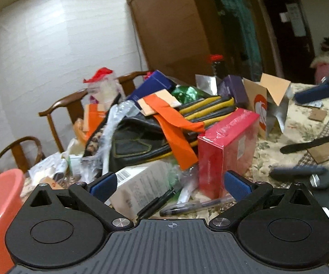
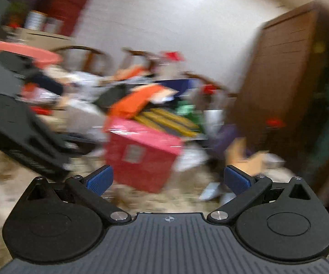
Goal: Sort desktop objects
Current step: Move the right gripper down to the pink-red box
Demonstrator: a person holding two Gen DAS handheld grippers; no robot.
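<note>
Crosswise, clear pen [image 1: 196, 205], tip leftward.

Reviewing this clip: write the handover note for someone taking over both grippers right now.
Left gripper: open, empty, low over the table, aimed at the pens and white box.
Right gripper: open, empty, facing the red box; its view is blurred.
The pile is unsorted: black-and-yellow bag with orange strip on top. Pink basin stands at left.
Nothing looks sorted; all remains.
</note>
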